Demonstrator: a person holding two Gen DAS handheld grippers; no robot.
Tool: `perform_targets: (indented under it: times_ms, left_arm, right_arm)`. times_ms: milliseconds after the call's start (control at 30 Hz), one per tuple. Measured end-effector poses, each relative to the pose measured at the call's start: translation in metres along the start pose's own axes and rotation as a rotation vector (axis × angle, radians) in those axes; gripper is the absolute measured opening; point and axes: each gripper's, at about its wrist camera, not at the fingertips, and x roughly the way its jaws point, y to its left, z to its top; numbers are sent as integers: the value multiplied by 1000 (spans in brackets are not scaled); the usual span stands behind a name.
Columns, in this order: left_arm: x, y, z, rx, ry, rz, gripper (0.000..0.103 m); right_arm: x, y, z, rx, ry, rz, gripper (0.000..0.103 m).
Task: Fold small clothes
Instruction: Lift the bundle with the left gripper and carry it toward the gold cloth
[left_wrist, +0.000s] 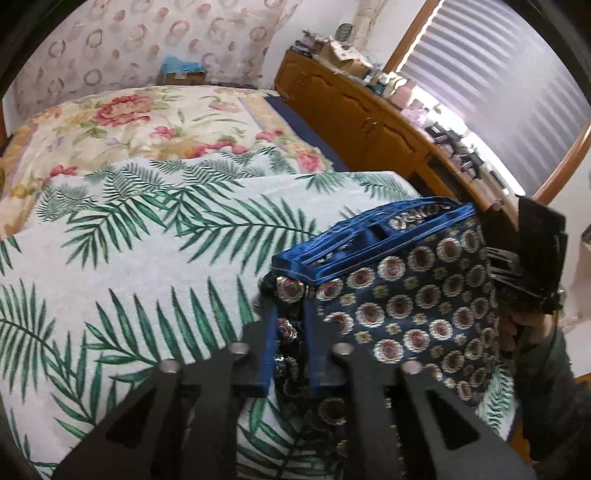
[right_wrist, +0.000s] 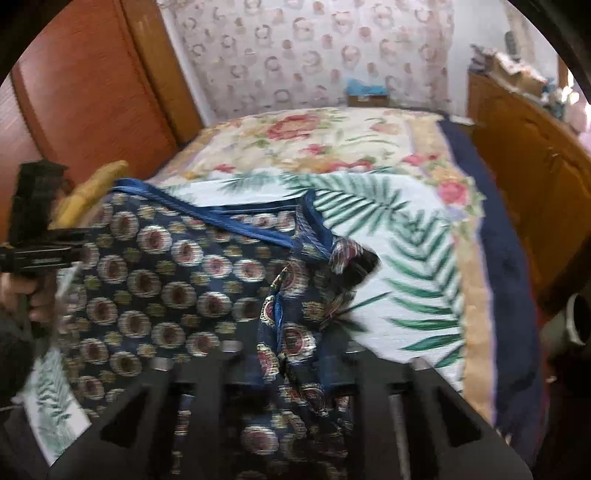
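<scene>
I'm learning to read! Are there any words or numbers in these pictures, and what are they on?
None can be read.
Shorts: only a round flower pattern, no label showing.
Boxes on the cabinet: any print is too small and blurred.
Box by the wall: too blurred to tell.

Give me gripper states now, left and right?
Left gripper: shut on the medallion-print garment, near its blue-trimmed edge.
Right gripper: shut on a bunched corner of the same garment.
</scene>
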Motion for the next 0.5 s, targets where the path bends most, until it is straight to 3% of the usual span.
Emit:
perform_targets:
  times_ms: [300,500]
  left_arm:
    - [-72,-24,-9,51,-195,-20,0]
    - [-130,-20,-21,51,-322,14,0]
  right_arm:
    - [-36,24,4,-41,-134,-42,6]
    - [-65,56,24,-91,-239,-22,5]
